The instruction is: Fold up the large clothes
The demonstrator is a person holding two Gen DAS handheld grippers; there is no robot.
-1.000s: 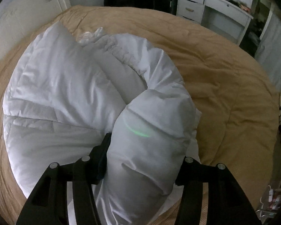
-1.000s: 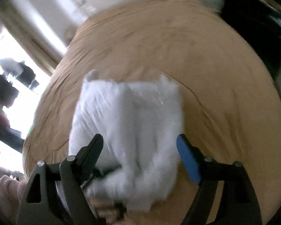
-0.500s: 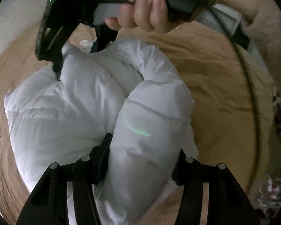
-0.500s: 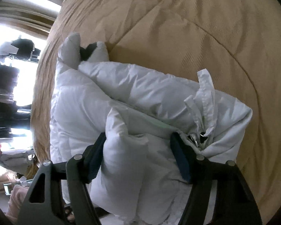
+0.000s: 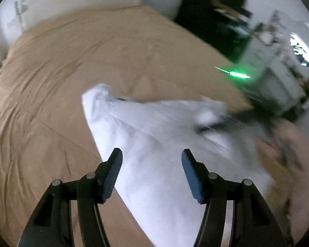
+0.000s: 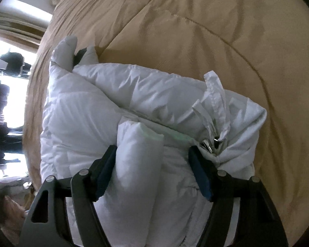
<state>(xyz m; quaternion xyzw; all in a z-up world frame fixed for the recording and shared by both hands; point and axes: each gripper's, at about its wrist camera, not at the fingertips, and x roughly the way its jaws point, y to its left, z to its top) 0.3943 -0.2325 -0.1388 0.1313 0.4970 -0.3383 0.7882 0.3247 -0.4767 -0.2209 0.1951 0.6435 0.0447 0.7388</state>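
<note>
A white puffer jacket (image 6: 113, 86) lies bundled on the tan bedcover (image 6: 216, 30), its zipper and collar tabs bunched at the right. My right gripper (image 6: 152, 148) points down into it. A puffy fold stands between its pads, both of which touch the fabric, and the jaws are opening slightly. In the left wrist view the jacket (image 5: 154, 127) is blurred. My left gripper (image 5: 151, 151) hangs above it with its jaws opening, both blue pads bare and off the fabric.
The tan bedcover (image 5: 92, 51) stretches wide to the left and far side. A white dresser (image 5: 278, 76) and dark furniture (image 5: 212, 16) stand beyond the bed at the right. A bright window (image 6: 10, 51) is at the left of the right wrist view.
My left gripper let go of the jacket roll, rose and swung aside. The right gripper came down onto the jacket, closed around a fold, and has barely moved since.
</note>
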